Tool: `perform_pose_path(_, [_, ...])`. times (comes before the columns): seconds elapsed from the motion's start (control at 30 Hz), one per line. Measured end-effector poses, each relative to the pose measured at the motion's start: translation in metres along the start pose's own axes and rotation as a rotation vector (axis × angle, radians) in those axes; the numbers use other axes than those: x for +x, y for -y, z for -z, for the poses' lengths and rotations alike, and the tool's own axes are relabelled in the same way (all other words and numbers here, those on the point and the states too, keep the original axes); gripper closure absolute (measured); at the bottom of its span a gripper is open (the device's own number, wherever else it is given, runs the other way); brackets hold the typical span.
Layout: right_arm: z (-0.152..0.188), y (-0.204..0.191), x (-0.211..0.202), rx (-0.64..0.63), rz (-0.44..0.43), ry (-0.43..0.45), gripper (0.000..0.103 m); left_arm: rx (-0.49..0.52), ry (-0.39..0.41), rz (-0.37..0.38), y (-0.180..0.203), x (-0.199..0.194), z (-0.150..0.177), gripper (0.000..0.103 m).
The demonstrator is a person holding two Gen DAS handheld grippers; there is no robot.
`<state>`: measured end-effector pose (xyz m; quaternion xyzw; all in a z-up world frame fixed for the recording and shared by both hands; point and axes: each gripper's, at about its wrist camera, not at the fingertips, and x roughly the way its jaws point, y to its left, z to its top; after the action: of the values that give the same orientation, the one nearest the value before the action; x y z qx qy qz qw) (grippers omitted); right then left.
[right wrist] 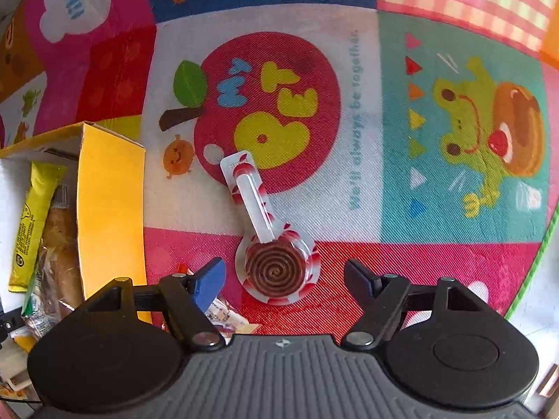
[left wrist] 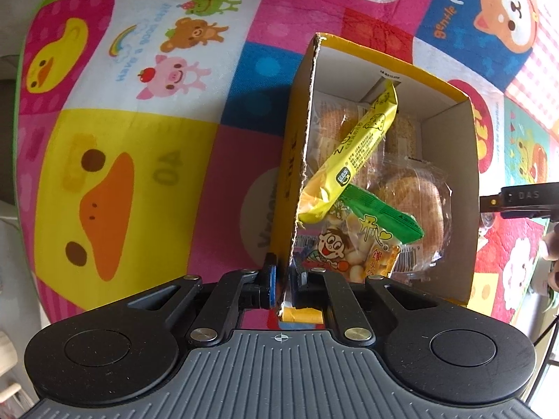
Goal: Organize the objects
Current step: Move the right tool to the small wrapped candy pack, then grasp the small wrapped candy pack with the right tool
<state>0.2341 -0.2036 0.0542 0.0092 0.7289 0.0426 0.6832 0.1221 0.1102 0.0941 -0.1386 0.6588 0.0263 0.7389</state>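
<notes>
The left gripper (left wrist: pixel 283 281) pinches the near wall of the yellow cardboard snack box (left wrist: pixel 300 160), its fingertips half hidden, while the right gripper (right wrist: pixel 284 279) gapes wide around the spiral-patterned lollipop in clear wrapper (right wrist: pixel 274 269), a packet beneath its left finger obscured.

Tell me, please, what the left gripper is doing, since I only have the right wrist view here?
Observer: The left gripper is shut on the near wall of the box.
Operator: Thank you. What lies deeper in the box than I can see?
Observer: A green packet lies under the low end of the yellow packet, with a cartoon-boy snack bag below it.
Operator: Can you see my gripper from there?
Observer: Only a black part with a USB plug, at the right edge beyond the box; its jaws are out of that view.
</notes>
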Motion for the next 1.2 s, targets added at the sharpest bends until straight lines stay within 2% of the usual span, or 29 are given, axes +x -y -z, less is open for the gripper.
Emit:
perform_pose_path(0.13, [-0.001, -0.009, 0.01, -0.052, 0.004, -0.023, 0.039, -0.01, 0.003, -0.011, 0.001, 0.001, 0.002, 0.094])
perform_pose_path(0.2, [0.003, -0.008, 0.01, -0.052, 0.015, -0.027, 0.041, -0.015, 0.0, -0.015, 0.001, 0.002, 0.001, 0.094])
perform_pose_path(0.3, [0.018, -0.003, -0.007, -0.092, -0.023, 0.011, 0.041, -0.016, -0.006, -0.01, 0.002, 0.005, -0.002, 0.094])
perform_pose_path(0.37, [0.035, -0.007, -0.024, -0.23, -0.003, 0.065, 0.04, -0.006, -0.007, -0.009, 0.003, 0.007, -0.003, 0.094])
perform_pose_path(0.47, [0.071, -0.024, -0.049, -0.551, 0.073, 0.155, 0.033, -0.003, -0.008, -0.004, 0.005, 0.011, -0.005, 0.094])
perform_pose_path(0.53, [0.088, -0.034, -0.058, -0.701, 0.076, 0.174, 0.032, -0.008, -0.006, 0.0, 0.004, 0.012, -0.005, 0.094])
perform_pose_path(0.63, [0.103, -0.048, -0.058, -0.826, 0.046, 0.18, 0.031, -0.023, 0.002, 0.009, 0.001, 0.012, -0.002, 0.094])
perform_pose_path(0.67, [0.106, -0.052, -0.055, -0.859, 0.041, 0.188, 0.028, -0.029, 0.004, 0.012, 0.0, 0.011, -0.001, 0.094])
perform_pose_path(0.9, [0.115, -0.092, -0.014, -1.133, 0.033, 0.169, 0.026, -0.039, 0.021, 0.016, 0.0, 0.009, 0.011, 0.094])
perform_pose_path(1.0, [0.113, -0.103, 0.008, -1.183, 0.061, 0.143, 0.025, -0.053, 0.026, 0.015, -0.001, 0.009, 0.016, 0.094])
perform_pose_path(1.03, [0.111, -0.104, 0.013, -1.172, 0.074, 0.139, 0.018, -0.056, 0.03, 0.016, -0.002, 0.009, 0.017, 0.094])
perform_pose_path(1.1, [0.103, -0.102, 0.016, -1.127, 0.064, 0.129, 0.014, -0.057, 0.038, 0.019, -0.002, 0.008, 0.019, 0.093])
perform_pose_path(1.13, [0.099, -0.1, 0.014, -1.096, 0.052, 0.126, 0.016, -0.054, 0.04, 0.02, -0.003, 0.009, 0.019, 0.093])
perform_pose_path(1.2, [0.094, -0.098, 0.012, -1.06, 0.06, 0.135, 0.026, -0.04, 0.037, 0.016, -0.002, 0.01, 0.019, 0.093])
